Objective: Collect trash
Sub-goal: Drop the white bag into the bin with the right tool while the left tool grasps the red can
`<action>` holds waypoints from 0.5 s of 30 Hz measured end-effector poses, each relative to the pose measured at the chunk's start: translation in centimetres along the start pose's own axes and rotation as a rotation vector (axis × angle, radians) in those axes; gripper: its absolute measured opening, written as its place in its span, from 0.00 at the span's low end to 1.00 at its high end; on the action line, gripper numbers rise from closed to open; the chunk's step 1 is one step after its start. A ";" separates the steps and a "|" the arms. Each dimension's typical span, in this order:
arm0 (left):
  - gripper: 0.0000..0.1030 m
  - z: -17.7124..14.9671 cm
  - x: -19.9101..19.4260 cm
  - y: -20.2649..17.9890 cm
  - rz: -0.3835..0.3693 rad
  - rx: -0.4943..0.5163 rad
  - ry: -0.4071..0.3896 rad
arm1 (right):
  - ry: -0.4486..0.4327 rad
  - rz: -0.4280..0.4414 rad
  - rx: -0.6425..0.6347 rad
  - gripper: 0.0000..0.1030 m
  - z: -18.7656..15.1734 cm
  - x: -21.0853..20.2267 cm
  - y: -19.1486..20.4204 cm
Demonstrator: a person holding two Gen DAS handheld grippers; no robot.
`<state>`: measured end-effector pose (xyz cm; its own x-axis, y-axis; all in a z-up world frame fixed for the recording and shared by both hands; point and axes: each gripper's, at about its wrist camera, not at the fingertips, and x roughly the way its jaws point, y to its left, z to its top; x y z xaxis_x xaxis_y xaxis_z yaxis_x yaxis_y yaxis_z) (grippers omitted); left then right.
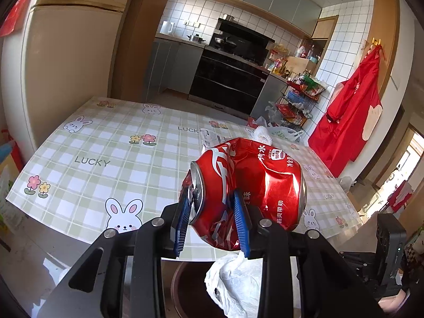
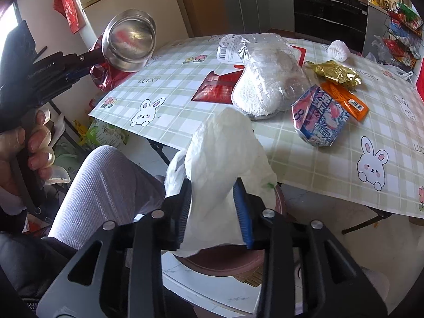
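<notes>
My left gripper (image 1: 213, 217) is shut on a crushed red cola can (image 1: 249, 185), held above the near edge of the checked table (image 1: 106, 143). The can's shiny base (image 2: 129, 39) also shows at the upper left of the right wrist view. My right gripper (image 2: 213, 212) is shut on a white plastic bag (image 2: 222, 159), held off the table's edge above a round brown bin (image 2: 225, 261). The bag (image 1: 235, 278) also hangs below the can in the left wrist view. Trash lies on the table: a clear bag of white stuff (image 2: 267, 79), a red wrapper (image 2: 214, 87), a crushed blue-pink carton (image 2: 320, 116), an orange wrapper (image 2: 347, 100), a gold wrapper (image 2: 336, 74).
A white paper ball (image 2: 338, 50) lies at the table's far edge. A fridge (image 1: 71, 61) stands left, a kitchen with a stove (image 1: 233, 79) behind. A wire rack (image 1: 296, 103) and a red garment (image 1: 349, 114) are on the right. The person's knee (image 2: 106, 185) is beside the bin.
</notes>
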<state>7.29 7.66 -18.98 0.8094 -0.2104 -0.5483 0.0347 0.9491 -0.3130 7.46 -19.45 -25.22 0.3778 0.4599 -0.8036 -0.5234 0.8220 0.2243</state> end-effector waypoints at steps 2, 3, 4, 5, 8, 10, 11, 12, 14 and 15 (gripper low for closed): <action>0.30 -0.3 0.2 -0.2 -0.004 0.013 0.010 | -0.012 -0.002 0.011 0.46 0.0 -0.2 -0.2; 0.30 -0.4 0.3 -0.3 -0.004 0.017 0.016 | -0.024 -0.002 0.021 0.52 0.0 -0.4 -0.4; 0.30 -0.6 0.4 -0.5 -0.005 0.022 0.022 | -0.038 0.005 0.030 0.54 0.0 -0.7 -0.6; 0.30 -0.8 0.5 -0.4 -0.005 0.025 0.028 | -0.053 0.009 0.036 0.57 0.1 -0.9 -0.7; 0.30 -1.3 0.9 -0.6 -0.001 0.035 0.047 | -0.090 0.001 0.046 0.67 0.3 -1.5 -1.0; 0.30 -1.7 1.0 -0.9 0.002 0.047 0.058 | -0.134 -0.008 0.062 0.78 0.4 -2.2 -1.3; 0.30 -1.9 1.1 -1.1 0.004 0.053 0.064 | -0.153 -0.016 0.071 0.84 0.4 -2.6 -1.4; 0.30 -2.2 1.1 -1.3 0.006 0.060 0.069 | -0.178 -0.028 0.080 0.88 0.5 -3.0 -1.6; 0.30 -2.7 1.3 -1.6 0.011 0.076 0.082 | -0.227 -0.069 0.099 0.92 0.5 -4.0 -2.0; 0.30 -3.0 1.5 -1.7 0.012 0.083 0.091 | -0.248 -0.083 0.109 0.92 0.5 -4.3 -2.2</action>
<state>6.70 5.06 -21.59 0.7535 -0.2157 -0.6211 0.0769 0.9671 -0.2426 7.33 -23.12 -21.97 0.5981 0.4465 -0.6655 -0.4028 0.8854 0.2320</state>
